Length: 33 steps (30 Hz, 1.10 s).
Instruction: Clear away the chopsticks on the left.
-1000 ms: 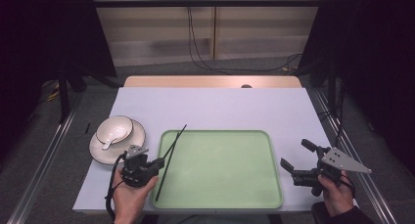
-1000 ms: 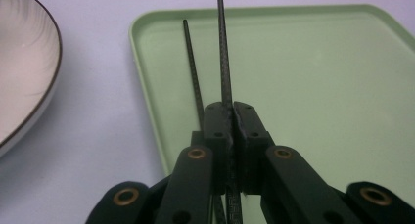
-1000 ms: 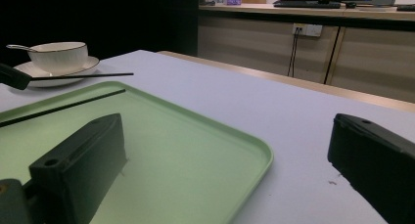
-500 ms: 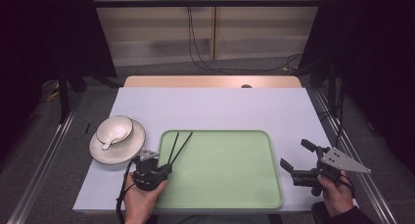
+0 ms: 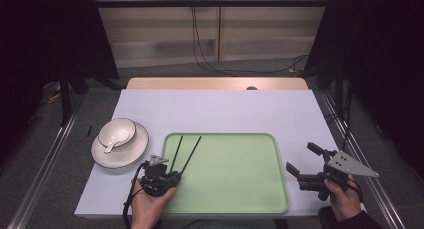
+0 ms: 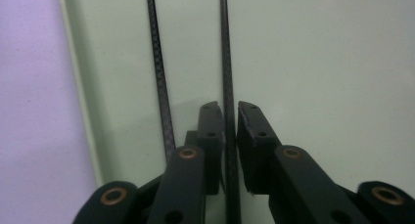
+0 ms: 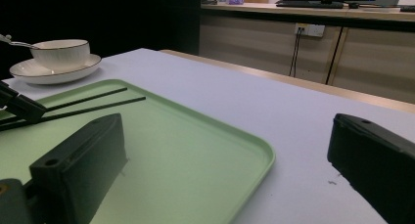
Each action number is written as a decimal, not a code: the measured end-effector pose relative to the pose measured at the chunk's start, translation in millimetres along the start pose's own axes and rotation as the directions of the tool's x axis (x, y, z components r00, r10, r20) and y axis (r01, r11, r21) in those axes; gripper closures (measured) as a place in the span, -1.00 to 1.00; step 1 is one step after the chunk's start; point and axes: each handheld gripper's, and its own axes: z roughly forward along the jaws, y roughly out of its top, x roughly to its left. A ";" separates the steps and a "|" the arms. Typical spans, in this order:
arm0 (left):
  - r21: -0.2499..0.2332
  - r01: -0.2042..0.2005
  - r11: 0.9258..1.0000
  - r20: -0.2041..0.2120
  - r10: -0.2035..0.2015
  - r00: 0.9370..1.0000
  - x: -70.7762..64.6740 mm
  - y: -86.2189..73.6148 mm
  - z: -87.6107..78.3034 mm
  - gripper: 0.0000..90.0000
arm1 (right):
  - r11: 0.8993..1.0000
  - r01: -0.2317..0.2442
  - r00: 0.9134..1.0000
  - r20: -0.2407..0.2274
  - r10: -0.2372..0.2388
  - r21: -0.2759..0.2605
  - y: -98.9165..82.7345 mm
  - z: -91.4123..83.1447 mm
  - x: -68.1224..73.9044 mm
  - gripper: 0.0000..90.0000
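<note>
No readable writing appeared anywhere. The left gripper [image 5: 172, 177] sat at the green tray's [image 5: 250, 201] near-left corner, jaws pinching one black chopstick [image 6: 226, 77]; the other chopstick [image 6: 159, 72] lay just beside it, near the tray's left rim. The right gripper [image 5: 304, 165], jaws spread, hovered right of the tray. Most of the tray lay bare. A bowl [image 5: 117, 132] on a plate [image 5: 102, 156] stood left of the tray.

Matt green plastic tray [image 5: 235, 189], glossy ceramic bowl [image 5: 117, 132]

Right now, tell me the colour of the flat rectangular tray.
Pale green tray, clearest in the high view.
</note>
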 end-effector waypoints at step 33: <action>-0.372 -0.257 0.892 0.082 0.307 0.948 35.6 7.2 -57.1 -0.92 | 1.000 0.000 1.000 -0.002 0.000 0.000 0.1 -1.8 0.5 -0.99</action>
